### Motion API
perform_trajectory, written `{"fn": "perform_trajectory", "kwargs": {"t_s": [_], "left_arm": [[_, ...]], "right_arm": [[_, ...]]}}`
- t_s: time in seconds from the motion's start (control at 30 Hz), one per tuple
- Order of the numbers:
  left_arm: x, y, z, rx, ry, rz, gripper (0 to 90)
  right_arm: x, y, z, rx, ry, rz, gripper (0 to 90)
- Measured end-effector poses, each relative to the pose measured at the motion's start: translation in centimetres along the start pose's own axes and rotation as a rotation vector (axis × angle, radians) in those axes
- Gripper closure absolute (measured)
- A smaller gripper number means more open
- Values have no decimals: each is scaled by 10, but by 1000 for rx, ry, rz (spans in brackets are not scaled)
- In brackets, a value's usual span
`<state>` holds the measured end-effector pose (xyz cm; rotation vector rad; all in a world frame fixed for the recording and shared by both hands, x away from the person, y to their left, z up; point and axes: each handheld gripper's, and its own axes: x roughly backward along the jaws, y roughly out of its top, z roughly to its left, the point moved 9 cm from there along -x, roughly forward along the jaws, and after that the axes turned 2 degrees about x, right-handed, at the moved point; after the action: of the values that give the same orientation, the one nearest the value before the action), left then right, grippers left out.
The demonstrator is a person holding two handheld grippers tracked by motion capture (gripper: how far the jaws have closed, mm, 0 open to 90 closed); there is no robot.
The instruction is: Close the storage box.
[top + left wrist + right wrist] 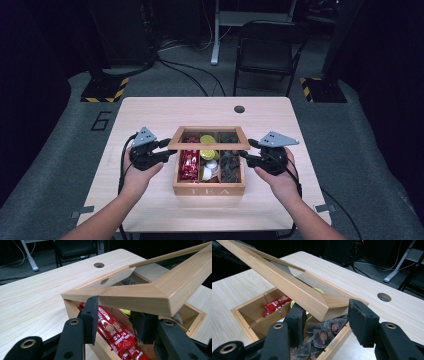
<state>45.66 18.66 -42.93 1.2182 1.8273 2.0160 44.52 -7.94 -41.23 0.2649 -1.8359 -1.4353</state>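
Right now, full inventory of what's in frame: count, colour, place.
table: 1, light wood, centre, round hole near far edge
tea box: 1, wood, mid-table, three compartments
lid: 1, wood frame with clear pane, half raised over the box
red sachets: several, left compartment
yellow-green capsules: at least 2, middle compartment, far end
white capsules: about 2, middle compartment, near end
dark tea bags: many, right compartment
chair: 1, black, beyond table
hazard-striped bases: 2, black-yellow, floor
left gripper: 1, black, jaws around lid's left corner
right gripper: 1, black, jaws around lid's right corner
hands: 2, holding grippers
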Motion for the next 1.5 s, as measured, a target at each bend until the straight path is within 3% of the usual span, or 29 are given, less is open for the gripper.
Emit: {"fn": "perform_trajectory", "kwargs": {"t_s": [0.07, 0.17, 0.53, 0.8, 1.5], "left_arm": [[2, 0, -2, 10, -9, 0, 584], [7, 1, -4, -9, -9, 5, 583], [20, 5, -14, -20, -18, -7, 578], [22, -2, -18, -6, -25, -15, 577], [22, -32, -27, -38, -16, -6, 566]], "right_arm": [[0, 0, 0, -3, 1, 3, 489], [0, 0, -1, 0, 1, 5, 497], [2, 0, 0, -1, 3, 10, 510], [3, -6, 3, 8, -3, 13, 510], [7, -35, 16, -2, 5, 10, 511]]}}
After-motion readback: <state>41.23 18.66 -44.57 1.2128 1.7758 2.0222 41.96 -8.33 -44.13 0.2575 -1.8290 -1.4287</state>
